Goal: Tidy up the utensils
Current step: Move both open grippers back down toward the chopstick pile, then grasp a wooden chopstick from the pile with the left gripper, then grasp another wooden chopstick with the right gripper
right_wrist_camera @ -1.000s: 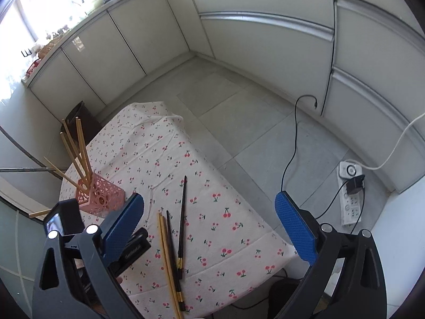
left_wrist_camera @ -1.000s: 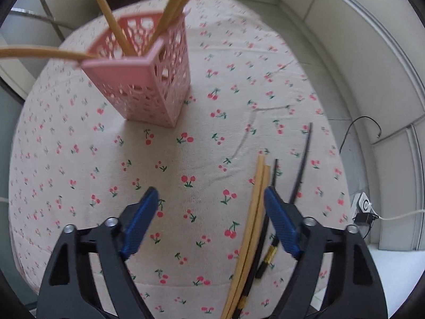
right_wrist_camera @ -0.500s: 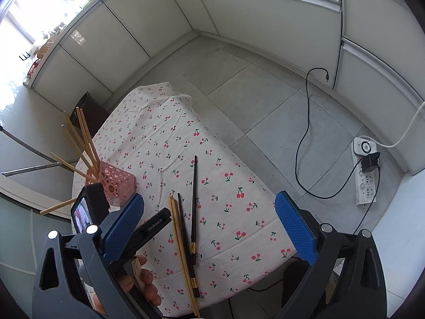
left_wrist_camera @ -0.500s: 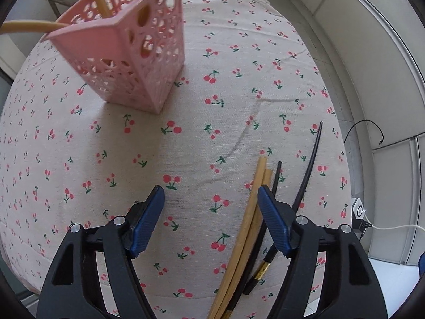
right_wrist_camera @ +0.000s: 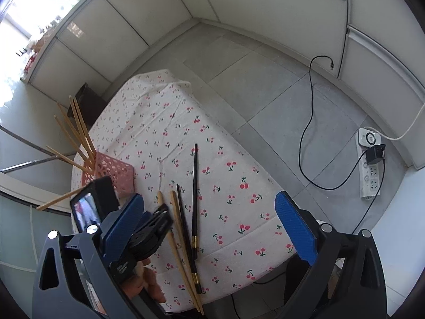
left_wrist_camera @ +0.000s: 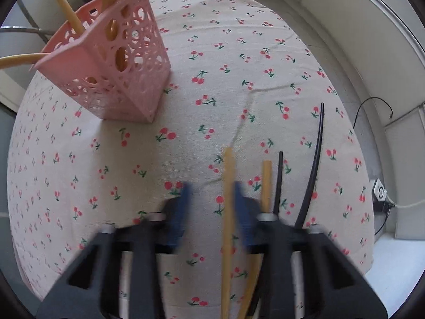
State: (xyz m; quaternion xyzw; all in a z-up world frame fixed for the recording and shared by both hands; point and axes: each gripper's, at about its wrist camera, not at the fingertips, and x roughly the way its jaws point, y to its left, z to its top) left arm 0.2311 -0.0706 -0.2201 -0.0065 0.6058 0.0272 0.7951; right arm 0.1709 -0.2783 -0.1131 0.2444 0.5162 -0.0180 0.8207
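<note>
The cherry-print cloth-covered worktop (right_wrist_camera: 186, 122) stood on grey floor tiles (right_wrist_camera: 265, 79); the left tool (left_wrist_camera: 211, 199) half-closed around a bamboo chopstick (left_wrist_camera: 228, 186), the right tool (right_wrist_camera: 209, 226) released.

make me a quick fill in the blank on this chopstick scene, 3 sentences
1. The holder standing on the tablecloth is coloured ____.
2. Between the jaws of the left hand-held gripper lies one ____ chopstick.
3. The black chopsticks on the cloth number ____.

Missing words: pink; wooden; two
</note>
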